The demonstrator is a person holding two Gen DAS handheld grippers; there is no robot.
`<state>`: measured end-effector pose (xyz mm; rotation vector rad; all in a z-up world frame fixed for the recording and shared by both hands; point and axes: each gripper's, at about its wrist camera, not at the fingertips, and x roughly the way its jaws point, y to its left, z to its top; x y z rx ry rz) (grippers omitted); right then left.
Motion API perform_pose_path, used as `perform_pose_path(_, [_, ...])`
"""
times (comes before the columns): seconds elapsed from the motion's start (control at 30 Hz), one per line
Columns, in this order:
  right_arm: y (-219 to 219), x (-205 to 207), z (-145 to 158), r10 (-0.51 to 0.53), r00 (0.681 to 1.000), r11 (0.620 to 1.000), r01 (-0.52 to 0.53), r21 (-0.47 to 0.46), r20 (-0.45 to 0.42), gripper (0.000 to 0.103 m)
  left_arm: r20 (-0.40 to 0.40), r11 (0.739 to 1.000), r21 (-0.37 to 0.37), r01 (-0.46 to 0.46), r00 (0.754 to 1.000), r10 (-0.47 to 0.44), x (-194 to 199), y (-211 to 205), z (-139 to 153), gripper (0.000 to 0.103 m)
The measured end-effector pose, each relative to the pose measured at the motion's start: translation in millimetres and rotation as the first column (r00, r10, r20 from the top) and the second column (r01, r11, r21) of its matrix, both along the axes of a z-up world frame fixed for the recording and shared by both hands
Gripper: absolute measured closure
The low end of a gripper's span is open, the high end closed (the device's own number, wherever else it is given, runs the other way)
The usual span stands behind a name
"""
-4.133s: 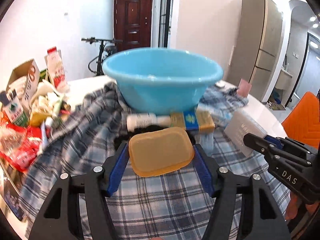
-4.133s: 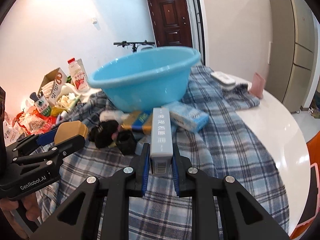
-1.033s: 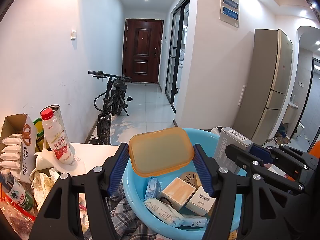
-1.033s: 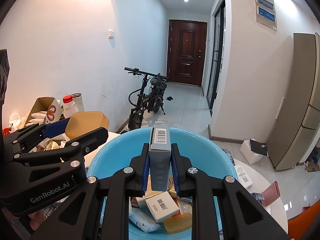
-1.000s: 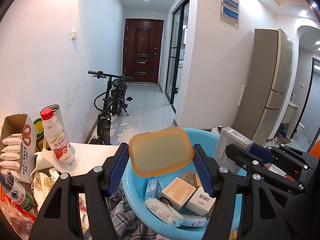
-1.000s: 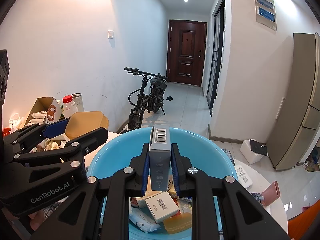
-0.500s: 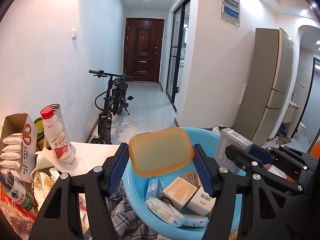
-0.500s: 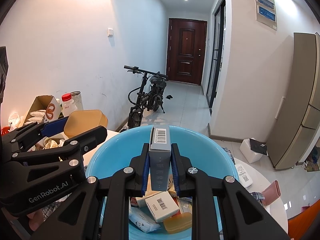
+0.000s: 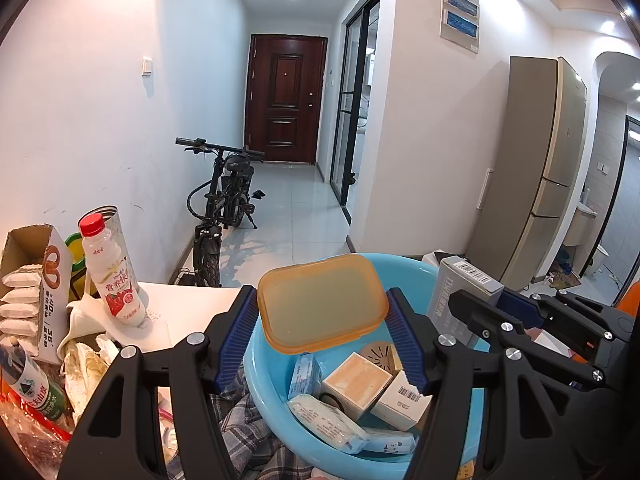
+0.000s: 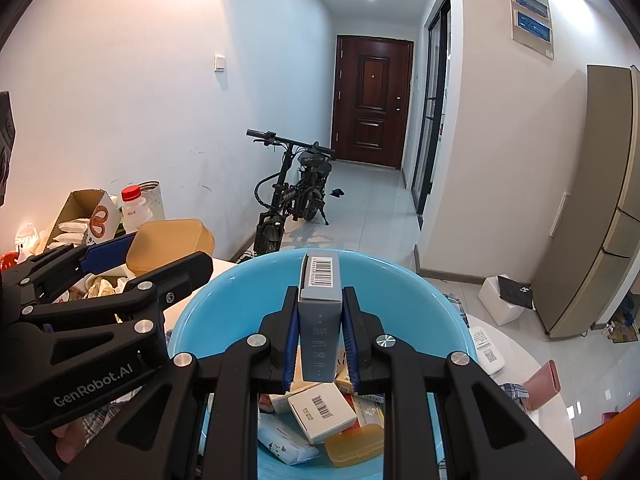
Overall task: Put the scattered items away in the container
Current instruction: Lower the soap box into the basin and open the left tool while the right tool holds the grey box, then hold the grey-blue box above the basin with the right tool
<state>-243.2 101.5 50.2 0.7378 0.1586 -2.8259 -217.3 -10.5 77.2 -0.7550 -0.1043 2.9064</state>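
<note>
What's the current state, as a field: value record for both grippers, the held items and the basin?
left gripper: shut on translucent orange plastic box
right gripper: shut on tall grey carton with barcode
held items: both above round light-blue plastic basin, not released
basin contents: white barcoded boxes, tissue packs, small orange case
outside basin: red-capped drink bottle, plaid cloth

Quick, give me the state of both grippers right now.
Left gripper: closed on the orange box, over the blue basin.
Right gripper: closed on the grey box, over the same basin.
</note>
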Motion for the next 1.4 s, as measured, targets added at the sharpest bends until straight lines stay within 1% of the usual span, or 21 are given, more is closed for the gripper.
perform_pose_path(0.47, [0, -2, 2, 0.001, 1.0, 1.0, -0.001, -0.001, 0.003, 0.082, 0.003, 1.0, -0.004, 0.002, 1.0, -0.002, 0, 0, 0, 0.04])
perform_pose_path(0.5, [0, -1, 1, 0.001, 1.0, 1.0, -0.001, -0.001, 0.002, 0.082, 0.004, 1.0, -0.006, -0.004, 1.0, 0.004, 0, 1, 0, 0.036])
perform_pose_path(0.53, [-1, -2, 1, -0.001, 1.0, 1.0, 0.001, 0.001, 0.001, 0.082, 0.005, 1.0, -0.014, -0.022, 1.0, 0.022, -1, 0, 0, 0.024])
perform_pose_path(0.57, [0, -2, 1, -0.004, 1.0, 1.0, 0.004, 0.002, 0.001, 0.082, 0.004, 0.998, -0.026, -0.049, 0.999, 0.049, -2, -1, 0, 0.017])
perform_pose_path(0.6, [1, -2, 0, -0.01, 1.0, 1.0, 0.01, 0.002, 0.0, 0.082, 0.0, 0.996, -0.036, -0.077, 0.997, 0.077, -2, -3, -1, 0.003])
perform_pose_path(0.63, [4, -1, -1, -0.012, 1.0, 1.0, 0.012, -0.004, 0.0, 0.082, -0.005, 0.996, -0.031, -0.086, 0.996, 0.086, -2, -6, -1, 0.001])
perform_pose_path(0.77, [14, 2, -1, -0.016, 1.0, 1.0, 0.016, -0.012, 0.0, 0.082, 0.025, 0.998, 0.031, -0.051, 0.998, 0.05, -5, -12, -2, 0.0])
perform_pose_path(0.93, [16, 3, -2, -0.013, 1.0, 1.0, 0.013, -0.007, 0.002, 0.082, 0.027, 0.997, -0.016, -0.071, 0.997, 0.071, -4, -8, -4, 0.001])
perform_pose_path(1.1, [24, 7, -1, -0.011, 1.0, 1.0, 0.011, 0.001, 0.003, 0.082, 0.026, 0.998, -0.008, -0.066, 0.997, 0.066, -4, -8, -3, 0.0])
perform_pose_path(1.4, [27, 13, 3, -0.012, 1.0, 1.0, 0.012, -0.001, 0.001, 0.082, 0.029, 0.997, -0.023, -0.067, 0.997, 0.067, -5, -8, -2, 0.0])
